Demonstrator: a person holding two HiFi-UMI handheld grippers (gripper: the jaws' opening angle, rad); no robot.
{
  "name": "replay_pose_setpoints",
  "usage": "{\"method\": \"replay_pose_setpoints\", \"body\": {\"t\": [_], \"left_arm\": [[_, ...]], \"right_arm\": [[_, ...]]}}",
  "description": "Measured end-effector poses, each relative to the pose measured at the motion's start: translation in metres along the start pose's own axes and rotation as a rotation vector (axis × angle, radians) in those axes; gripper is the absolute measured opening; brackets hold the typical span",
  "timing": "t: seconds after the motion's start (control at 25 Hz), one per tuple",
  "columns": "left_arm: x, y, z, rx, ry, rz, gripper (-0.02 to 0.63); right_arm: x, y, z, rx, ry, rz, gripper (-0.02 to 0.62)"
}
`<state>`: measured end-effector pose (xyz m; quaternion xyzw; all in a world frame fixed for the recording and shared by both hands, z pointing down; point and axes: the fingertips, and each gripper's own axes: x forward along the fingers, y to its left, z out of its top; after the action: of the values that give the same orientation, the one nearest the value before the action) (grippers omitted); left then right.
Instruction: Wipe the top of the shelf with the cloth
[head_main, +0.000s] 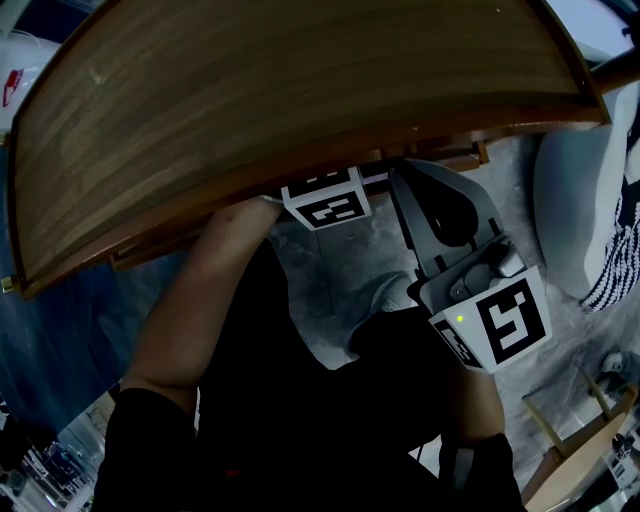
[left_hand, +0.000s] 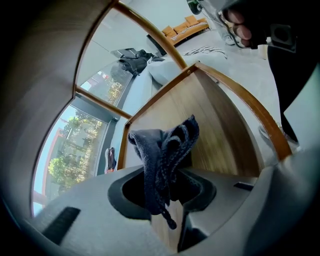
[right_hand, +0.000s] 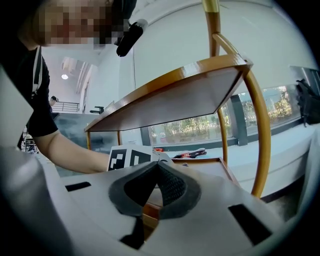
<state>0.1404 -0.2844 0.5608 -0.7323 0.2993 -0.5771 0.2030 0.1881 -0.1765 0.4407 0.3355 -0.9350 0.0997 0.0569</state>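
The left tongs (left_hand: 165, 192) pinch the dark cloth (left_hand: 162, 150) under the shelf top (head_main: 300, 90) (beside a lower tier (left_hand: 215, 125)). The right tongs (right_hand: 156, 186) are pressed together, empty. Of the 2 steps, fetching looks done; wiping remains.

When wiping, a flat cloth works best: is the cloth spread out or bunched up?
Bunched. The left gripper view shows the cloth pinched in the jaws of the left gripper, standing up in crumpled folds.
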Motion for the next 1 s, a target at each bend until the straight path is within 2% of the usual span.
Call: {"method": "replay_pose_setpoints", "body": {"t": [0.32, 0.52, 1.0], "left_arm": [[0.006, -0.001, 0.035, 0.038, -0.042, 0.005, 0.129], [0.012, 0.001, 0.055, 0.063, -0.073, 0.018, 0.129], [-0.013, 0.0, 0.067, 0.06, -0.163, 0.058, 0.129]], "right_arm": [[-0.008, -0.007, -0.001, 0.009, -0.011, -0.013, 0.003], [-0.018, -0.021, -0.002, 0.022, -0.013, -0.052, 0.003], [-0.021, -0.018, -0.007, 0.023, 0.017, -0.111, 0.003]]}}
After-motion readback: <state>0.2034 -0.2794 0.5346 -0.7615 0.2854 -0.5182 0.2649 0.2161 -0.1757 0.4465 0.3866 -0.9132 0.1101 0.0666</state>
